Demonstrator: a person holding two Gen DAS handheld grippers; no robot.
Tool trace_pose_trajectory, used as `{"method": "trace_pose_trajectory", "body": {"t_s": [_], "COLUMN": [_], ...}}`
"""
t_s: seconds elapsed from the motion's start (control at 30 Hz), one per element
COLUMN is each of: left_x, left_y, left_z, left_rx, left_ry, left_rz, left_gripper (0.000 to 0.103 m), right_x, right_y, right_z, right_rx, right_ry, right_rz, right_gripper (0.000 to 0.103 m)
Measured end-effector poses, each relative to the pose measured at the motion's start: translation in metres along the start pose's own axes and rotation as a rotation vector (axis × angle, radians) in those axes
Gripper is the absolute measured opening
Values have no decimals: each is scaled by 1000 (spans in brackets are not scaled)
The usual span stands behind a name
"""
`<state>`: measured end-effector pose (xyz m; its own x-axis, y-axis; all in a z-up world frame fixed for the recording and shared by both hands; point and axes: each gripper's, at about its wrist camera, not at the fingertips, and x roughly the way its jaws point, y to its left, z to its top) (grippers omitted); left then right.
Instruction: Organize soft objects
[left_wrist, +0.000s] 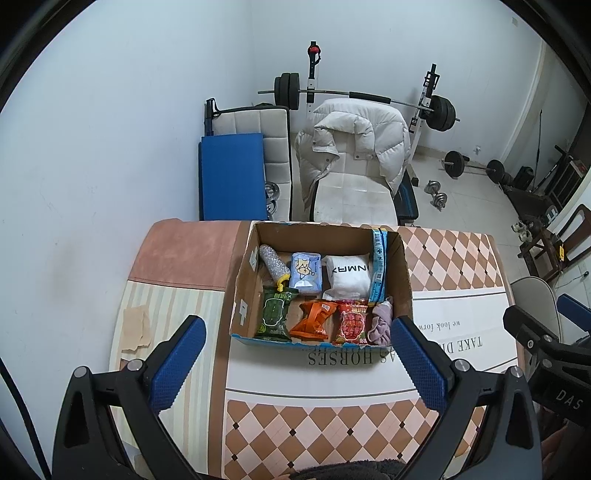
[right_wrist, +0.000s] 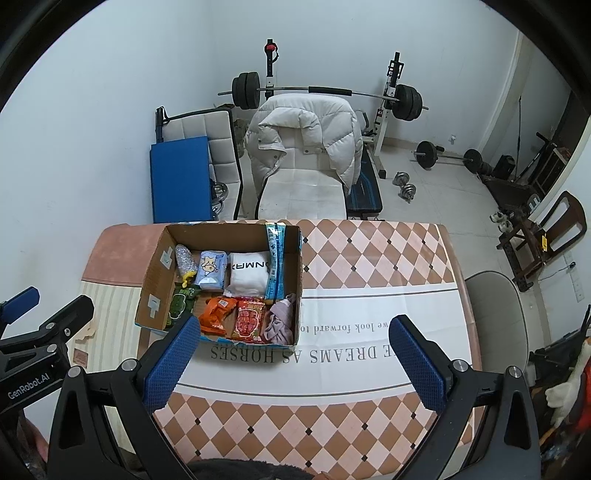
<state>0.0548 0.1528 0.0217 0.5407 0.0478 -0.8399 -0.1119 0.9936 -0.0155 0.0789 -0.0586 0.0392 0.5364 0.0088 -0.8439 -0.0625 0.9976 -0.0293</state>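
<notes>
An open cardboard box (left_wrist: 243, 291) stands on the table and holds several soft things: a white folded cloth (left_wrist: 349, 275), a light blue tissue pack (left_wrist: 304, 271), a green packet (left_wrist: 275, 314), an orange packet (left_wrist: 312, 319), a red packet (left_wrist: 352, 323), a mauve cloth (left_wrist: 382, 321) and a silver scrubber (left_wrist: 273, 264). My left gripper (left_wrist: 297, 334) is open and empty, just in front of the box. My right gripper (right_wrist: 295, 332) is open and empty, to the right of the box (right_wrist: 155, 291); the white cloth (right_wrist: 249, 275) and mauve cloth (right_wrist: 280, 321) show there too.
The table wears a checked orange and white cloth (left_wrist: 332, 424). Behind it stand a white chair with a padded jacket (left_wrist: 351, 147), a blue mat (left_wrist: 231, 173) and a barbell rack (left_wrist: 365, 98). Another chair (right_wrist: 495, 317) stands at the table's right.
</notes>
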Motion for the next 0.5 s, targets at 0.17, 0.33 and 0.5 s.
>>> {"method": "trace_pose_trajectory", "body": {"t_s": [0.17,0.33,0.5], "left_x": [-1,2,1], "left_y": [0,1,2], "left_z": [0,-6,-8], "left_rx": [2,5,4], "left_ry": [4,6,5], "left_rz": [-3,3,3], "left_gripper": [102,102,102], "right_x": [0,-1,-1], "right_y": [0,1,1], "right_z": [0,-1,-2], "right_rx": [-3,-6,-9], "right_ry": [2,-2,-2], "right_rz": [0,-2,0], "right_gripper": [103,103,103]}}
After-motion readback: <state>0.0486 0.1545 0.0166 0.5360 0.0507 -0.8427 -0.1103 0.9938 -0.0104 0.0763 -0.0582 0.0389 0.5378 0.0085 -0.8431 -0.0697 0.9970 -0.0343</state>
